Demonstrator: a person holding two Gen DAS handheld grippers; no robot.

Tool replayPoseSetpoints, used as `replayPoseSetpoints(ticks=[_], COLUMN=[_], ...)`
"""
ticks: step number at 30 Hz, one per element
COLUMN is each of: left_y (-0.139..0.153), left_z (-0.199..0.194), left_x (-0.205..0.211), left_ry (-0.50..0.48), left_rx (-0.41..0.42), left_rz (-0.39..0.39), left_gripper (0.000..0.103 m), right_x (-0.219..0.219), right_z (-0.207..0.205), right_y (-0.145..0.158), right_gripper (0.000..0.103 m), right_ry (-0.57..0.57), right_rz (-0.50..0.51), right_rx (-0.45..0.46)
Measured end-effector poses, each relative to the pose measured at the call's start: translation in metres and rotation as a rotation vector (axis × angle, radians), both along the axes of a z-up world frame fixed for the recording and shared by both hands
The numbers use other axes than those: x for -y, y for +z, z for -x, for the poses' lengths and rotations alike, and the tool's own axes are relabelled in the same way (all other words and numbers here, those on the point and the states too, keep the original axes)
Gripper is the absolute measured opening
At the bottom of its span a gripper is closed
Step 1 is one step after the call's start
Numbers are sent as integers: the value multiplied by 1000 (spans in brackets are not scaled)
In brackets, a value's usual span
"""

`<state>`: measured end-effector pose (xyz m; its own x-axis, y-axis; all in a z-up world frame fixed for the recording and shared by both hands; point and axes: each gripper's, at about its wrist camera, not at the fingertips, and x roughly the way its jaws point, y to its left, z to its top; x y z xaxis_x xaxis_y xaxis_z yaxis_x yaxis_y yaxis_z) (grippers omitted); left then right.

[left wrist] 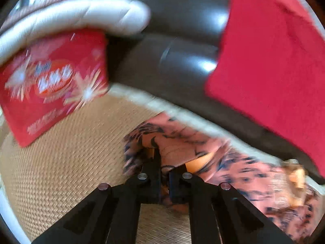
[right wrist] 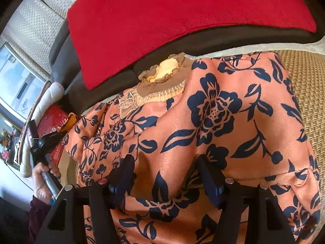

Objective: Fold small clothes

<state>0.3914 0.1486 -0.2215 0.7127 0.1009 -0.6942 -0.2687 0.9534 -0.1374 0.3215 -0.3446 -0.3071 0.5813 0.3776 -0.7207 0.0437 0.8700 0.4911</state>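
Leftward, left gripper [left wrist: 162, 174] pinched narrow on a fold of the plush orange floral garment [right wrist: 213, 122], spread over the woven straw mat [left wrist: 71, 162]. Rightward, right gripper [right wrist: 166, 162] spread wide, pressing the velvety cloth.

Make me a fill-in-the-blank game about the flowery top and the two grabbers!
1. The flowers on the orange top are dark ___.
2. The left gripper is shut on the top's ___.
3. The right gripper above the top is ___.
4. The plain cloth behind the top is ___.

Missing words: blue; sleeve; open; red
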Motion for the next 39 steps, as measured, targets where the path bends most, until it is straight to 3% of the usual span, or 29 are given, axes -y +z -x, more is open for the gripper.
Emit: replayPoseSetpoints(ticks=[5, 12, 13, 15, 16, 21, 23, 26, 31, 36, 39], left_y=[68, 132, 134, 135, 136, 140, 133, 102, 37, -5, -28], left_z=[35, 99, 107, 120, 127, 135, 131, 114, 74, 57, 51], left_x=[61, 214, 232, 262, 268, 239, 226, 199, 164, 154, 151], left_ry=[-263, -672, -736, -840, -852, -741, -686, -579, -436, -421, -411], left_rx=[122, 178, 172, 115, 104, 161, 150, 108, -44, -158, -232], left_rz=[104, 303, 324, 347, 350, 298, 263, 197, 100, 76, 43], left_gripper=[5, 7, 12, 60, 69, 78, 78, 78, 77, 69, 58], right_x=[20, 83, 94, 117, 125, 143, 139, 134, 142, 132, 113], right_z=[16, 56, 62, 73, 78, 83, 82, 82, 84, 59, 37], right_y=[28, 60, 60, 58, 57, 41, 35, 32, 32, 26, 20], right_gripper=[67, 69, 69, 69, 69, 69, 69, 69, 69, 69, 65], right_ry=[-65, -195, -218, -270, -291, -286, -283, -303, -351, -324, -264], right_rz=[-58, -273, -299, -368, -401, -574, -587, -524, -446, -405, -317], right_rx=[113, 275, 281, 292, 295, 219, 175, 119, 95, 73, -11])
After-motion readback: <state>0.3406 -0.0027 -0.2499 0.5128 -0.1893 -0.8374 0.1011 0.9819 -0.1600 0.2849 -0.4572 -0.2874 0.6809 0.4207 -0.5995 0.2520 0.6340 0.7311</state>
